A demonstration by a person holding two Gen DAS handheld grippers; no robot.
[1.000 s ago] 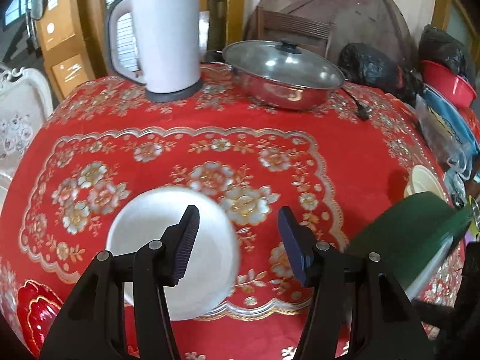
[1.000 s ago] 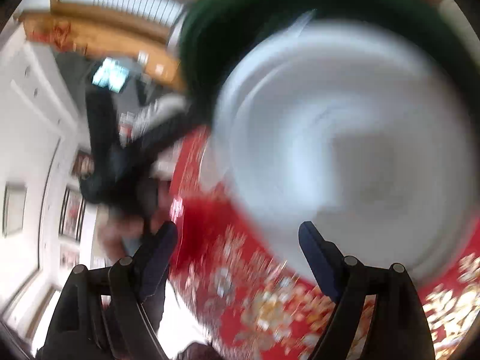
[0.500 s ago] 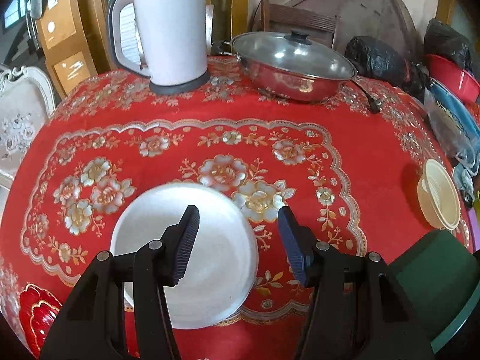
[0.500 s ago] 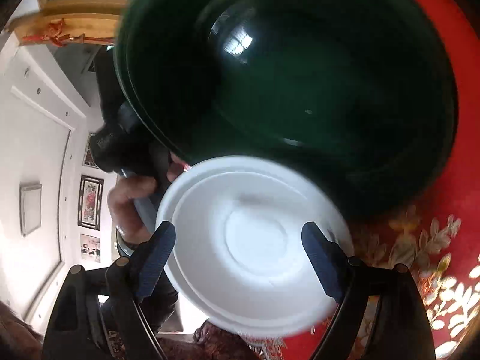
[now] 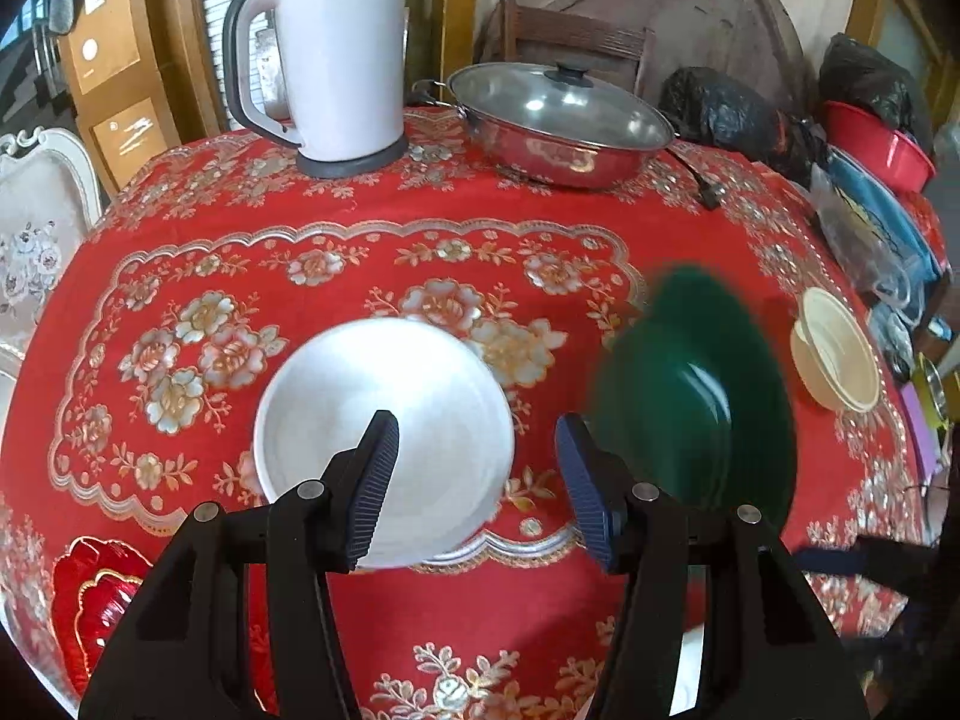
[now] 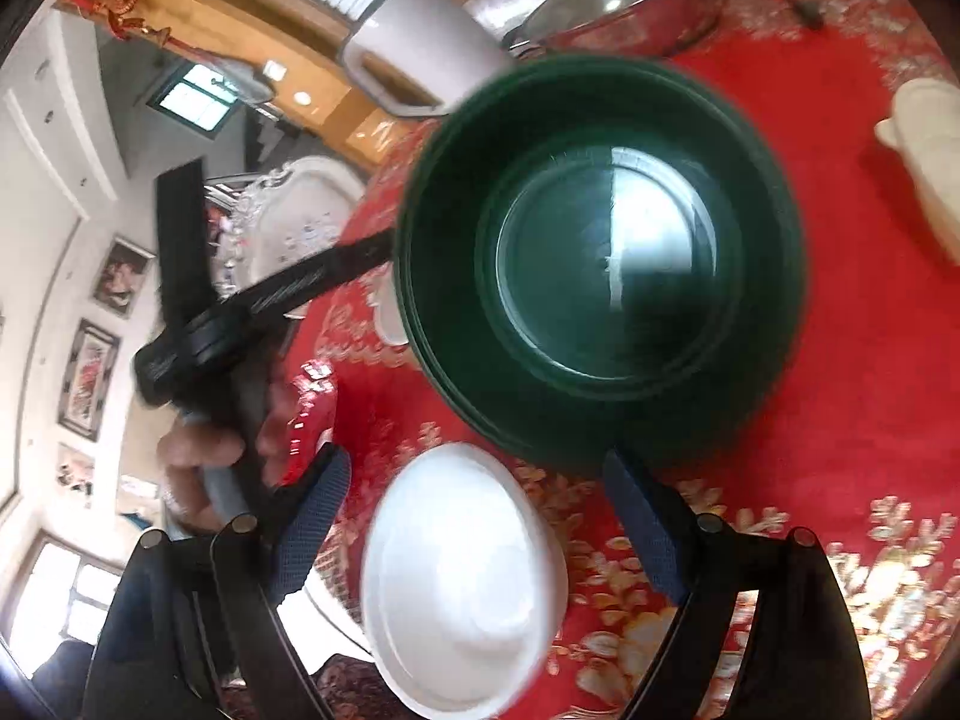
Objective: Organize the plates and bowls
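On the bench the sorting looks barely begun: from left to right a red dish (image 5: 90, 600), a white plate (image 5: 336, 414), a green bowl (image 5: 690, 396) and a cream bowl (image 5: 834, 354) lie apart, unstacked, both grippers (image 5: 477, 480) (image 6: 474, 522) with jaws apart, empty.

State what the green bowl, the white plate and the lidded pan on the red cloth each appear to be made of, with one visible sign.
Green bowl: probably glossy plastic or melamine; sharp window reflection.
White plate: matte white, foam or plastic; no glare.
Lidded pan: polished steel body, mirror reflections; clear glass lid.
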